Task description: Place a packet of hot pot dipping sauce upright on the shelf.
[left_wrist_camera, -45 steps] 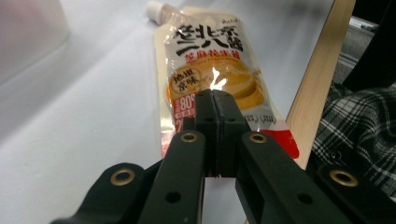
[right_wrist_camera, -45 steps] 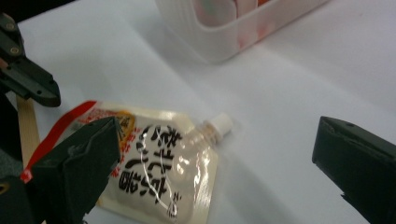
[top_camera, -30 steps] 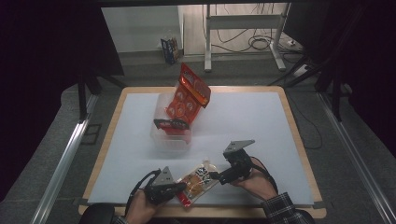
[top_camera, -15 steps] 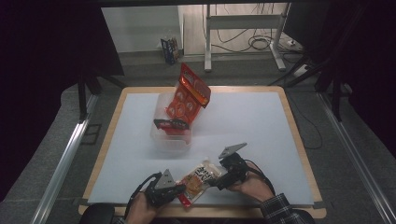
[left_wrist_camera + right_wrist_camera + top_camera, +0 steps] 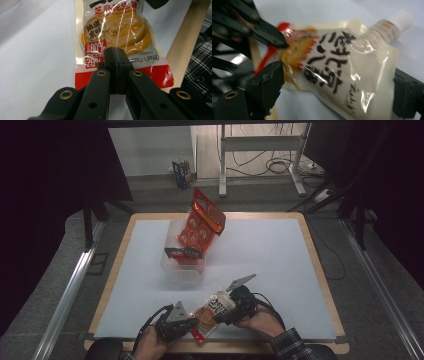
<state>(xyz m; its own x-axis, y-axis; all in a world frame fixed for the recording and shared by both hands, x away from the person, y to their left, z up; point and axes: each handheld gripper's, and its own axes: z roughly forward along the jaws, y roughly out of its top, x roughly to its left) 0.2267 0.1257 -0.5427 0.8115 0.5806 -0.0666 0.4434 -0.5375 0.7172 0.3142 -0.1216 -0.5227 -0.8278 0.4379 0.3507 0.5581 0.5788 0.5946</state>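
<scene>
A sauce pouch [image 5: 212, 309], cream and orange with a red bottom edge and a white screw cap [image 5: 402, 18], lies flat near the table's front edge. My left gripper [image 5: 194, 324] is shut, and its joined tips [image 5: 115, 51] rest on the pouch's [image 5: 117, 27] lower printed part. Nothing is pinched between them. My right gripper [image 5: 226, 312] comes from the cap side and is open. Its jaws have just been closing, and the pouch [image 5: 342, 62] lies between them with each jaw close to an edge. The right gripper [image 5: 338, 75] view is blurred.
A clear plastic tub [image 5: 182, 267] stands mid-table with a tall red snack bag [image 5: 204, 222] leaning up out of it and a dark packet [image 5: 182, 252] at its front. The table's wooden front rim [image 5: 185, 42] runs just beside the pouch. A checked sleeve [image 5: 290, 345] enters at bottom right.
The right hand has moved left and lower onto the pouch, so that its jaws now stand on either side of it. The left gripper and the pouch have stayed put.
</scene>
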